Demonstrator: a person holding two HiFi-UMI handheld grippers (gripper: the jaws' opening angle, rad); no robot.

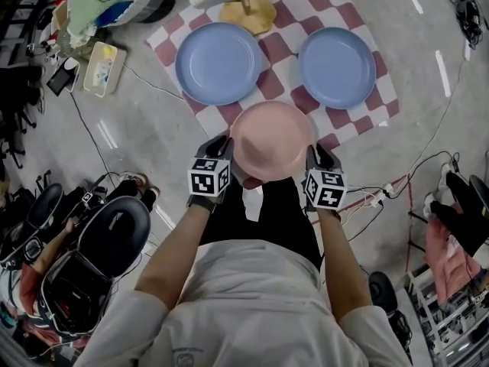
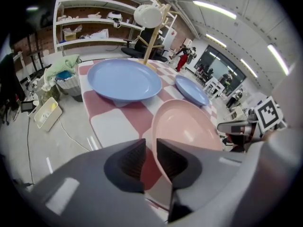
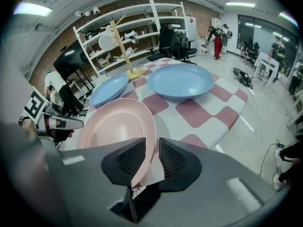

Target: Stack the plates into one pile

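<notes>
Pink plate held between my two claws

My forearms reach straight ahead, and my left gripper [image 2: 151, 157] and right gripper [image 3: 152, 160] are each closed narrowly on opposite rims of the pink plate [image 1: 271, 140], over the near edge of the checked cloth [image 1: 294, 6]. Farther along it, two blue plates [image 1: 219, 63] [image 1: 337, 67] lie side by side, apart, on a grey floor, with shelves [image 3: 128, 27] along the wall.

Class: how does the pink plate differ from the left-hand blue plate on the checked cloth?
The pink plate is gripped at opposite rims by the left tongs and right tongs; the blue plate lies free on the cloth. The pink plate is nearest the person; the blue plate farther off. Both are round and empty.
</notes>
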